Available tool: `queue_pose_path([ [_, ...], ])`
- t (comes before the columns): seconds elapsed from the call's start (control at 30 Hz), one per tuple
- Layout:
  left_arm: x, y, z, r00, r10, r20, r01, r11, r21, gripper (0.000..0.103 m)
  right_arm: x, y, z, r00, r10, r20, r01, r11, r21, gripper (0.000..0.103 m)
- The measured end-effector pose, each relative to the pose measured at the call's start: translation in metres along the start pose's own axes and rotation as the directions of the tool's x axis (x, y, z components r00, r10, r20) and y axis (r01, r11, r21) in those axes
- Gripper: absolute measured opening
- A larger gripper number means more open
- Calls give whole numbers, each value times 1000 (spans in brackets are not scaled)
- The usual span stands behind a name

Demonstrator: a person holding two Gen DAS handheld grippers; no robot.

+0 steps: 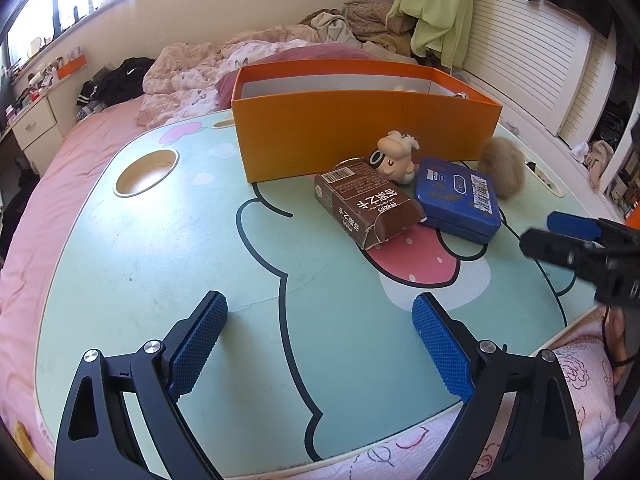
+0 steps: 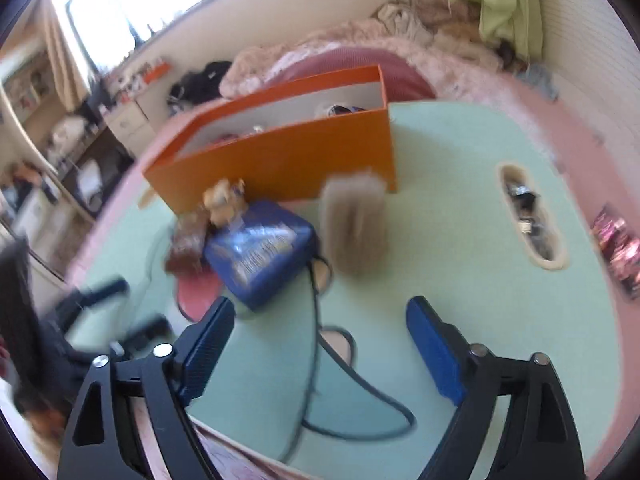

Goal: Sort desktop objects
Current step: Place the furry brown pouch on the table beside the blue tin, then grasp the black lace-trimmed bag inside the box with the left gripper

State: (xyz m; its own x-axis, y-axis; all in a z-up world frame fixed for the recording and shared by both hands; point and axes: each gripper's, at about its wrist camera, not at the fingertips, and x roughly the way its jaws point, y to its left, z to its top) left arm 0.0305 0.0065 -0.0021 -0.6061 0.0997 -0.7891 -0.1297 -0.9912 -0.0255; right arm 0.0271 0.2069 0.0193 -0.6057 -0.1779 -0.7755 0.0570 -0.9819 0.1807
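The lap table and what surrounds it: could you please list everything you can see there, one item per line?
Lap table: one, mint green cartoon print, on the bed.
Storage box: one, orange, open, at the table's far side.
Carton: one, brown, lying before the box.
Figurine: one, cream, against the box.
Tin: one, blue, right of the carton.
Fur ball: one, tan, beside the tin.
Bedding: pink, behind.
Left gripper: open, empty.
Right gripper: open, empty.

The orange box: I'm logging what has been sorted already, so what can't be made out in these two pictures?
- Contents of the orange box: left wrist view, front wall hides nearly everything.
- The same contents: right wrist view, motion blur leaves only unclear shapes inside.
- Brown carton and small toy: smeared in the right wrist view.
- Items in the table's slot: blurred, unidentifiable.
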Motion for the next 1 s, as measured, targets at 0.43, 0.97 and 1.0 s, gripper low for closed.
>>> queue_pose_path([
  [0.43,-2,3,3,999,-50,9,51,998,-27,93,10,11,-12,988,-151,-12,149,984,-100,103],
  [0.97,5,-69,172,950,-312,-24,313,950,13,75,-1,4,-25,984,-175,37,177,982,-60,103],
  [1.0,13,-74,178,948,-314,-46,315,949,6,74,-1,5,-25,984,-174,38,176,983,-60,103],
])
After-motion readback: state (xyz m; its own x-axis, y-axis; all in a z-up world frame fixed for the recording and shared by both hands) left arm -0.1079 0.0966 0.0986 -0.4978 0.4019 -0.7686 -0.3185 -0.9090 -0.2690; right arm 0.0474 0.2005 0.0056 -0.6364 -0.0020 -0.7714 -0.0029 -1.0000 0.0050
